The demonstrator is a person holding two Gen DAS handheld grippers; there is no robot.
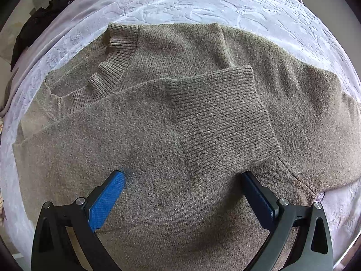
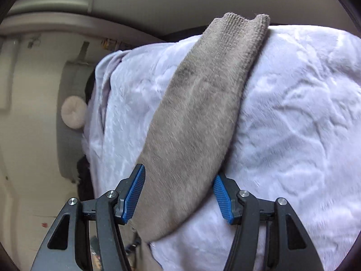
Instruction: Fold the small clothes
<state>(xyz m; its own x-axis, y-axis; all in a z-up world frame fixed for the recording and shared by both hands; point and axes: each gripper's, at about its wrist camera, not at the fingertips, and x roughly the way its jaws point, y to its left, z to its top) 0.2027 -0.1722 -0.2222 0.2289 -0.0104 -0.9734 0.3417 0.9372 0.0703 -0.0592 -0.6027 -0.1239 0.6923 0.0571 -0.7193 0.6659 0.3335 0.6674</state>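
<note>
Both claws are standing open. Left gripper (image 1: 182,176) is hovering at the bottom of its frame over a brown sweater (image 1: 158,122), which is lying flat on a pale lilac blanket (image 1: 203,2) with 1 sleeve (image 1: 214,113) folded across the middle. Right gripper (image 2: 179,180) is straddling the other sleeve (image 2: 198,113) at lower centre, pads apart from it.
</note>
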